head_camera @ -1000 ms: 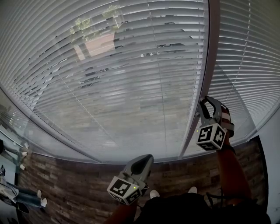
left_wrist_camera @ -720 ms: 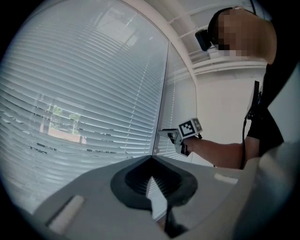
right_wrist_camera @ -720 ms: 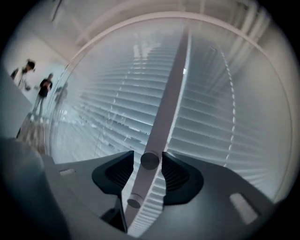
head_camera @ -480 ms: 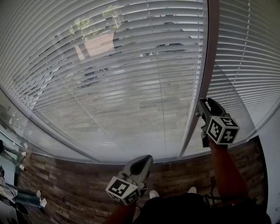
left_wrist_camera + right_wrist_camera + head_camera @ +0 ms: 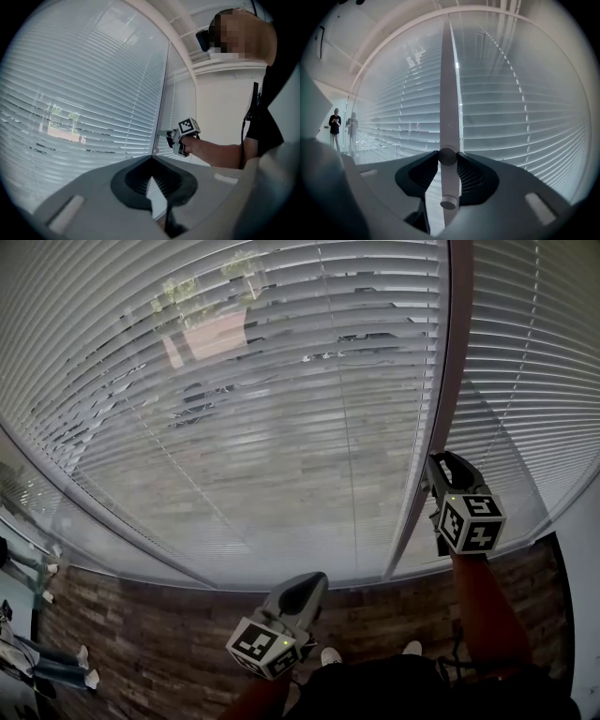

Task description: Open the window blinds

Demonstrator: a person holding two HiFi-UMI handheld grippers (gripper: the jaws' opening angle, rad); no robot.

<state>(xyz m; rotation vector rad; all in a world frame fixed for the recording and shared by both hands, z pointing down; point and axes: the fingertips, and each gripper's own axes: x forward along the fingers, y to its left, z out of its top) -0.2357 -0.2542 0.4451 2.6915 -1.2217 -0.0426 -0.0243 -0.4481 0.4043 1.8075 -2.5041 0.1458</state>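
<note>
White slatted blinds (image 5: 281,409) cover the big window; their slats stand part open, with the street showing through. A grey mullion (image 5: 448,352) divides them from a second blind (image 5: 534,381) on the right. My right gripper (image 5: 434,468) reaches to the mullion at about waist height and also shows in the left gripper view (image 5: 164,133). In the right gripper view its jaws (image 5: 447,157) have just been closing and pinch the pale upright tilt wand (image 5: 449,103) at a round collar. My left gripper (image 5: 305,589) hangs lower, short of the blinds, shut and empty (image 5: 151,159).
Wood-plank floor (image 5: 141,634) runs below the window sill. My shoes (image 5: 330,655) stand just behind the left gripper. A person (image 5: 334,124) stands far off along the window at the left. A white wall (image 5: 225,108) closes the right side.
The right gripper has rolled about its own axis at the wand, so its marker cube now faces another way. The left gripper has stayed put.
</note>
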